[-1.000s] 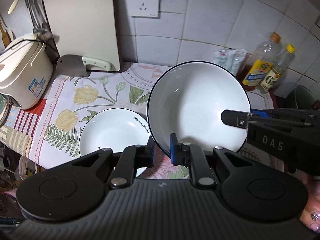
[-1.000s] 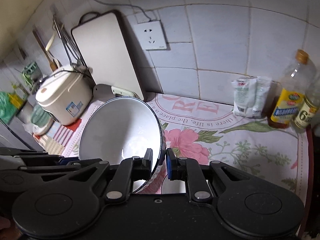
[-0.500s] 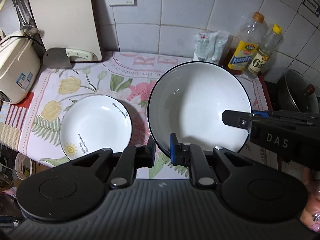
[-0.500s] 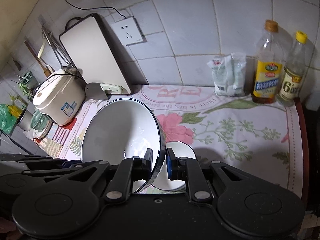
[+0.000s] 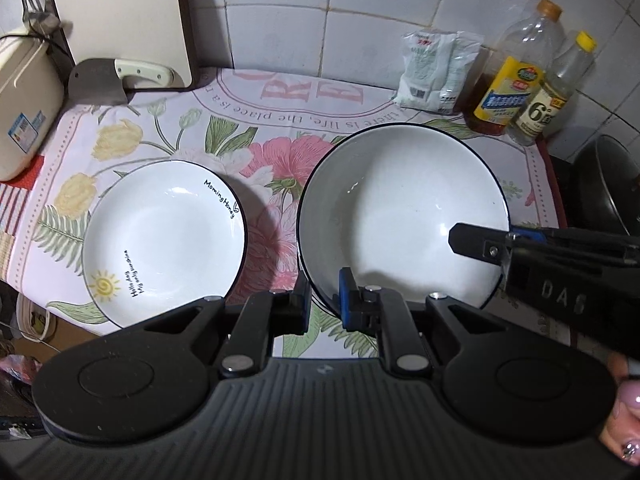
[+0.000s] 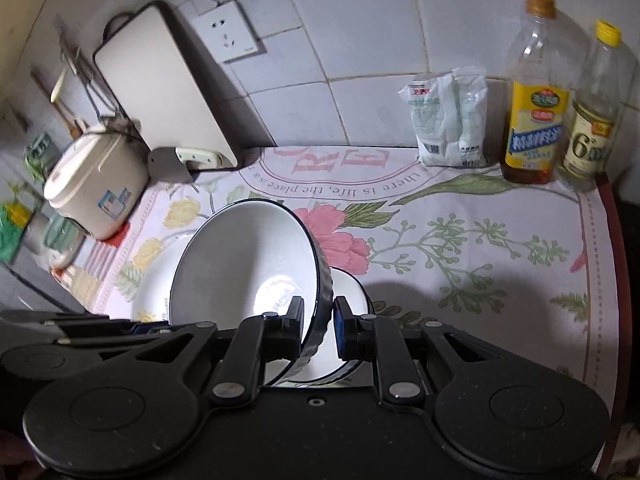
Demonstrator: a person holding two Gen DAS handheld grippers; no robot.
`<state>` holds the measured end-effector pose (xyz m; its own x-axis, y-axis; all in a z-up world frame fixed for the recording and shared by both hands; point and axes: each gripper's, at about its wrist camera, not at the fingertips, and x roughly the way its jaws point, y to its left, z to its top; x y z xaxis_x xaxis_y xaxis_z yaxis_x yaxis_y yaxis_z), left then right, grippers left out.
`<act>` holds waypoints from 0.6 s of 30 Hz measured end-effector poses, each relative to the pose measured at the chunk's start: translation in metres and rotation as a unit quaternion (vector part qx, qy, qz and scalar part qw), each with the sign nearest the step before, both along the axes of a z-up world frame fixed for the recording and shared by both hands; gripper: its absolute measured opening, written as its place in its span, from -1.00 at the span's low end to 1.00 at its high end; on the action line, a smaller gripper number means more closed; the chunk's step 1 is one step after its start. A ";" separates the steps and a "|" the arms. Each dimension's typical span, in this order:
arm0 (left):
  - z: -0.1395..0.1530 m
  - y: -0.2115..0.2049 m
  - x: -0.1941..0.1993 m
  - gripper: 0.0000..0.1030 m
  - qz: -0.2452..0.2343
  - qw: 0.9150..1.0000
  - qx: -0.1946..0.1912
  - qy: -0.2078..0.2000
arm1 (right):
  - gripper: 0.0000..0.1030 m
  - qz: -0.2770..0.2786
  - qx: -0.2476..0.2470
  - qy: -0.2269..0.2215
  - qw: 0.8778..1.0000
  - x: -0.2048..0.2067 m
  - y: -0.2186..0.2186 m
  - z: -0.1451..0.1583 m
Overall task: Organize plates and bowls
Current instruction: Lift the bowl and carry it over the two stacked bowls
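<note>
A large white bowl (image 5: 400, 208) with a dark rim hangs tilted just above the floral cloth (image 5: 256, 128). My left gripper (image 5: 323, 300) is shut on its near rim. My right gripper (image 5: 478, 240) reaches in from the right and is shut on the opposite rim (image 6: 318, 320). In the right wrist view the large bowl (image 6: 248, 264) sits over a smaller white bowl (image 6: 350, 290), which it partly hides. A white plate (image 5: 164, 240) with a sun drawing and lettering lies on the cloth to the left, apart from the bowl.
A rice cooker (image 5: 24, 112), a cleaver (image 5: 100, 84) and a cutting board (image 5: 120, 12) stand at the back left. A white bag (image 5: 436, 68) and two bottles (image 5: 516, 80) line the tiled wall. A dark pan (image 5: 604, 184) sits at the right edge.
Both grippers have come down with the large bowl held between them. The cloth, the plate and the small bowl now look closer, and the small bowl has come into sight under the large one.
</note>
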<state>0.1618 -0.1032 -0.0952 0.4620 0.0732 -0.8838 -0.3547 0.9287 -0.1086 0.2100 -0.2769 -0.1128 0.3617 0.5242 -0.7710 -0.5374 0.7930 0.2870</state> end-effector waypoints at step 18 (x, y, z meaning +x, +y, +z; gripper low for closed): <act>-0.060 0.017 0.029 -0.75 0.007 0.995 -0.065 0.070 | -0.60 0.049 -0.095 -0.021 0.994 0.011 0.026 -0.046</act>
<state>0.1912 -0.0858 -0.1549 0.3339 -0.0397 -0.9418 -0.3876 0.9050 -0.1756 0.2207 -0.2509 -0.1584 0.3498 0.4043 -0.8451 -0.6230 0.7741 0.1124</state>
